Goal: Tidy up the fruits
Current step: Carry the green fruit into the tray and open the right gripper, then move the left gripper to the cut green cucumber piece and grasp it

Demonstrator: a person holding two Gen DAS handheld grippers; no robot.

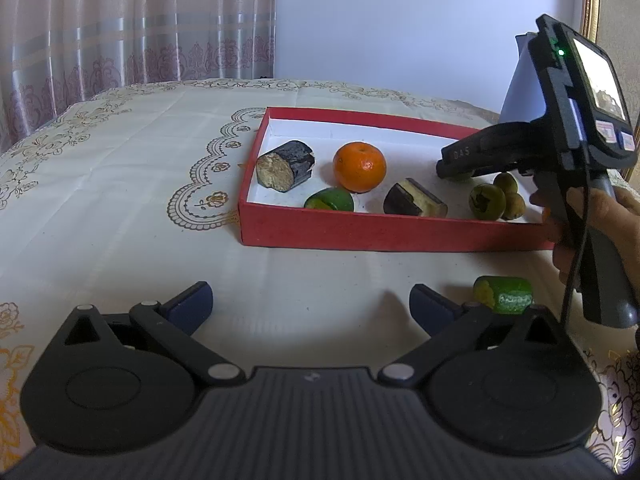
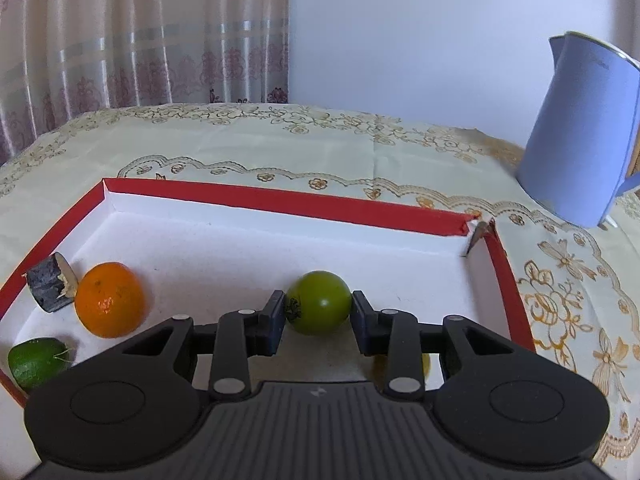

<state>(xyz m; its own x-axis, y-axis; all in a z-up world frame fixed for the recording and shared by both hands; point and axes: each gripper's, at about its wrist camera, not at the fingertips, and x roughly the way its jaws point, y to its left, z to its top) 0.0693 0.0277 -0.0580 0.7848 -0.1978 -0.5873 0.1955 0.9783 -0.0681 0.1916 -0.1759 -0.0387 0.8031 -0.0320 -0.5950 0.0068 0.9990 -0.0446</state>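
- Left gripper (image 1: 311, 300): jaws spread wide, empty, above the tablecloth (image 1: 120, 208).
- Right gripper (image 2: 318, 314): clamped on one green fruit (image 2: 319, 303) inside the box (image 2: 280, 196).
- Box: one orange (image 1: 359, 166), two dark pieces (image 1: 285, 165), one green piece (image 1: 329, 200).
- One green chunk (image 1: 503, 294) lies outside the box's near edge.

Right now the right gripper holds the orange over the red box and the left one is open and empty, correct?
Not quite: the right gripper is closed on the green fruit, not the orange, as the right wrist view shows. It is over the red box, and the left gripper is open and empty.
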